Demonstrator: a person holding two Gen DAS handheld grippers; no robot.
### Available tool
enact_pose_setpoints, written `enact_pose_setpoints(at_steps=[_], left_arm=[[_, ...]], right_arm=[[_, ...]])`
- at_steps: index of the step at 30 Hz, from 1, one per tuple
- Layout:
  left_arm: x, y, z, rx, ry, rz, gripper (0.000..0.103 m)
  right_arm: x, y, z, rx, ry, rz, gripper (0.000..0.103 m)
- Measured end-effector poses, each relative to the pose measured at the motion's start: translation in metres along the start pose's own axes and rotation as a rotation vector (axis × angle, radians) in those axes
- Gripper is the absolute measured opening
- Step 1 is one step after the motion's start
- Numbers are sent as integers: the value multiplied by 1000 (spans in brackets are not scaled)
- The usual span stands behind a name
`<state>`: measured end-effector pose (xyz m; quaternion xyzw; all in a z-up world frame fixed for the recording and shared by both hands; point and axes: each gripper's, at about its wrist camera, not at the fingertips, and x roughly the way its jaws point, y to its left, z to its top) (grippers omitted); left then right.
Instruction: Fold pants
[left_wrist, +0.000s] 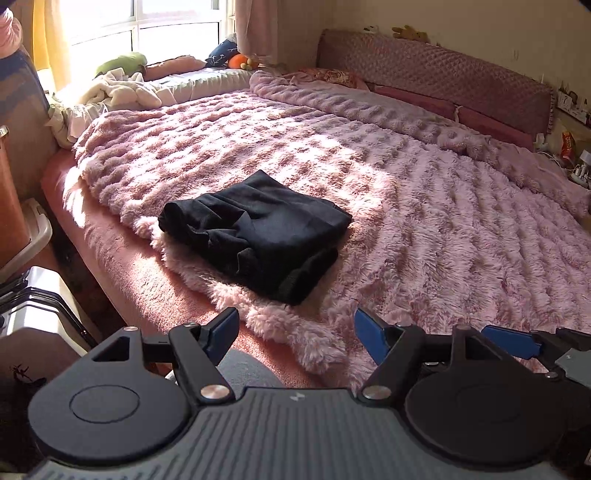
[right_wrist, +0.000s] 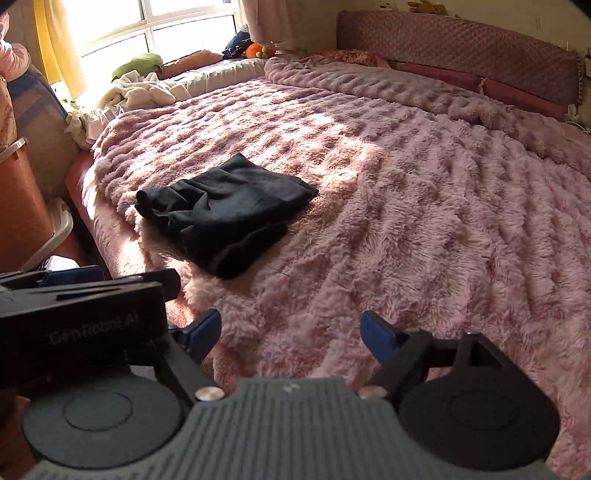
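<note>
We hold both tongs side by side above the near edge of the bed (left_wrist: 122, 266), each with its blue-padded fingers spread wide and gripping nothing. The left tongs (left_wrist: 295, 332) point at the black pants (left_wrist: 258, 229), which lie folded into a compact stack on the fluffy pink blanket (left_wrist: 424, 221), just ahead and apart from the fingertips. From the right tongs (right_wrist: 291, 332) the pants (right_wrist: 225, 210) sit ahead and to the left, untouched.
</note>
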<state>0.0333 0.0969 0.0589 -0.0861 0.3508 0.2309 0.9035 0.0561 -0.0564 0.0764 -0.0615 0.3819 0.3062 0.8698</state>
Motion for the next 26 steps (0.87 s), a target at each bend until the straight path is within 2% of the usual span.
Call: enact_pose_setpoints(at_steps=[26], left_arm=[[8, -5, -13, -14, 12, -5, 83]], right_arm=[[8, -10, -9, 14, 13, 2, 78]])
